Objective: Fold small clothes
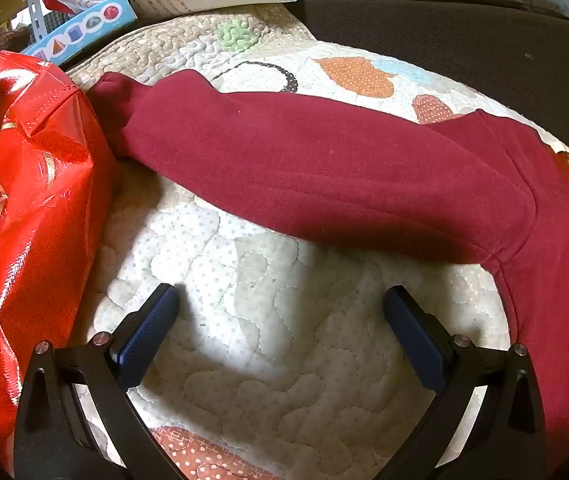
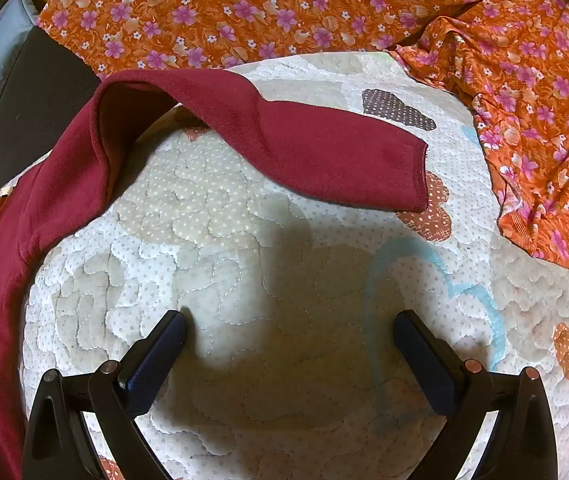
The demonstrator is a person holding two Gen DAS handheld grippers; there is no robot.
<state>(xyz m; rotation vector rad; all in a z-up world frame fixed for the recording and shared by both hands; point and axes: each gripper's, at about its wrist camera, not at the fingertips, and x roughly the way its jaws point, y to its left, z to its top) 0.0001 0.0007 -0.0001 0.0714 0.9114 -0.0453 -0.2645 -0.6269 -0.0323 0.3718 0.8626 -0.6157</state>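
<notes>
Maroon top (image 1: 324, 168) spread flat on quilt (image 1: 268, 340), sleeves out, ready for folding. Left gripper (image 1: 280, 300) & right gripper (image 2: 290, 324) both apart, holding nothing, hovering nr sleeves.

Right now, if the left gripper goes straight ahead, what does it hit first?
Probably the sleeve of the maroon top: it lies across the quilt just ahead of the open left gripper. Depth is unclear; pitched lower, it meets quilt first.
</notes>
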